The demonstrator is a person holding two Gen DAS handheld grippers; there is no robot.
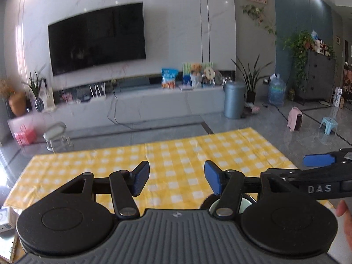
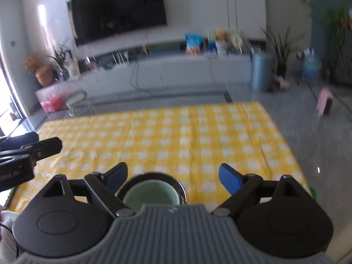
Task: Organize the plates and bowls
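since both the left gripper [image 1: 177,181] & right gripper [image 2: 173,179] hang w/ jaws wide, empty, the green bowl [image 2: 151,194], nested in a dark bowl [image 2: 178,186] on the yellow checked cloth [image 2: 176,136], looks ceramic: stiff, slick, breakable, so pinch the rim.

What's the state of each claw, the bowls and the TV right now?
left claw: open, nothing between the pads.
right claw: open wide, empty, above the bowls.
green bowl: upright, nested inside the dark bowl, looks empty.
dark bowl: upright on the checked cloth, holds the green bowl.
checked cloth: spread flat, far part bare.
TV: screen dark, off.
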